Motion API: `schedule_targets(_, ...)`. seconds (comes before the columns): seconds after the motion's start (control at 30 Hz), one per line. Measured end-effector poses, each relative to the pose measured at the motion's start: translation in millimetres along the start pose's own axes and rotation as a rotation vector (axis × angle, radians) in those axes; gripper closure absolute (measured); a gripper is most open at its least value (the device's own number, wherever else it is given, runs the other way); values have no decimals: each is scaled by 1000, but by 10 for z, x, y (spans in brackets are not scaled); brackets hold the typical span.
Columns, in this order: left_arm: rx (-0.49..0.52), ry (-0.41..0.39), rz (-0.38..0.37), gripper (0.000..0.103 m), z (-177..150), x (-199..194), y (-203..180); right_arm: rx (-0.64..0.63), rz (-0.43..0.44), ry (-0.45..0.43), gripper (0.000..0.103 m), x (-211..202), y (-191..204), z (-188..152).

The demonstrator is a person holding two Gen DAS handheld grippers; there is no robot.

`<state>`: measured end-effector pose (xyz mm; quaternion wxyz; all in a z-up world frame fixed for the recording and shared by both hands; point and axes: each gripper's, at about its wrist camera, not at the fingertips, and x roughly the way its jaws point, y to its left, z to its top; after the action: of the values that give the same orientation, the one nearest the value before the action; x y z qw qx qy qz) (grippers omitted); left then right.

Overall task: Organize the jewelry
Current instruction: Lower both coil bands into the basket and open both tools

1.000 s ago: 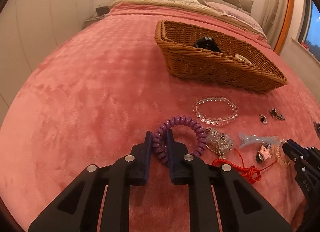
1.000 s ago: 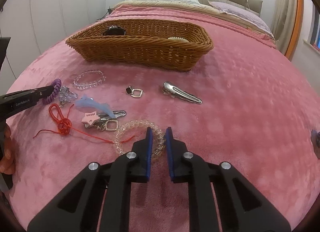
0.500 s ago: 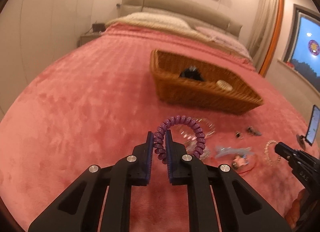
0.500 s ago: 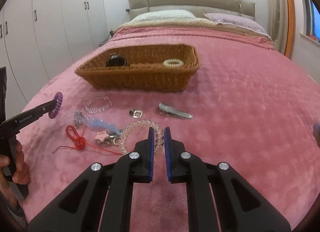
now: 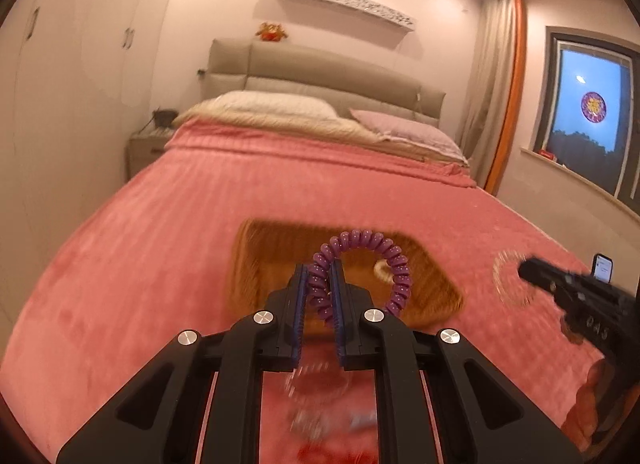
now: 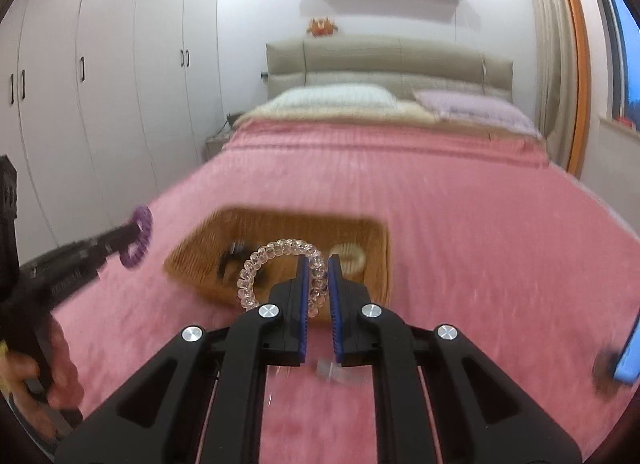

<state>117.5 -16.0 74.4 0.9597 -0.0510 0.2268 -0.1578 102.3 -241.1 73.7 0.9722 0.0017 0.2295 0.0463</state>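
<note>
My left gripper (image 5: 319, 270) is shut on a purple spiral hair tie (image 5: 374, 245) and holds it in the air above the near edge of the wicker basket (image 5: 264, 252). My right gripper (image 6: 318, 264) is shut on a clear spiral hair tie (image 6: 276, 247), raised over the basket (image 6: 376, 236). Each gripper shows in the other's view: the right one (image 5: 524, 270) at the right, the left one (image 6: 134, 230) at the left. A black item (image 6: 234, 258) and a cream hair tie (image 6: 352, 254) lie in the basket. Both views are motion-blurred.
The pink blanket (image 6: 460, 204) covers the bed, with pillows (image 6: 340, 98) and a headboard at the far end. Blurred jewelry lies below my left fingers (image 5: 316, 380). A phone (image 6: 630, 348) lies at the right. Wardrobes (image 6: 100, 84) stand on the left, a window (image 5: 592, 120) on the right.
Both grippers have lifted off the blanket with their hair ties and moved forward, toward and over the basket. The views now tilt up to the headboard and wall.
</note>
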Motion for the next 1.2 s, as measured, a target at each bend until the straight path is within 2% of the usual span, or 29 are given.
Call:
schedule_targets(0.1,40,1,42,93,159,327,-97,-14,-6,14,95,331,3,236)
schedule_targets(0.17,33,31,50,93,232,566,-70,-12,-10,42,95,596,-12,322)
schedule_targets(0.3,1,162,63,93,312,1172,85,8,-9,130,95,1149,-49,350)
schedule_targets(0.43,10,261,120,93,243,1568,201,41,-2,313,95,1797,-92,219)
schedule_targets(0.5,5,279,129,93,208,1644,252,28,-12,374,95,1996,-68,153)
schedule_targets(0.77,-34,330,148,91,132,1807,414,30,-31,467,95,2208,-88,23)
schedule_targets(0.83,-50,331,138,86,146,1781,457,33,-33,472,94,2213,-111,12)
schedule_targets(0.87,-55,327,130,78,146,1757,458,39,-22,469,94,2194,-124,5)
schedule_targets(0.9,-56,320,122,74,159,1727,463,44,-14,467,94,2194,-151,27)
schedule_targets(0.97,-51,299,113,56,189,1594,432,45,-2,457,93,2100,-163,47)
schedule_targets(1.07,-55,257,93,45,232,1344,370,49,17,433,91,1899,-170,68)
schedule_targets(1.1,-56,245,84,37,238,1245,350,49,22,425,89,1848,-170,79)
schedule_targets(1.17,-60,203,58,33,252,969,309,48,37,395,80,1654,-170,102)
schedule_targets(1.2,-61,186,42,32,253,850,294,49,54,371,71,1509,-164,107)
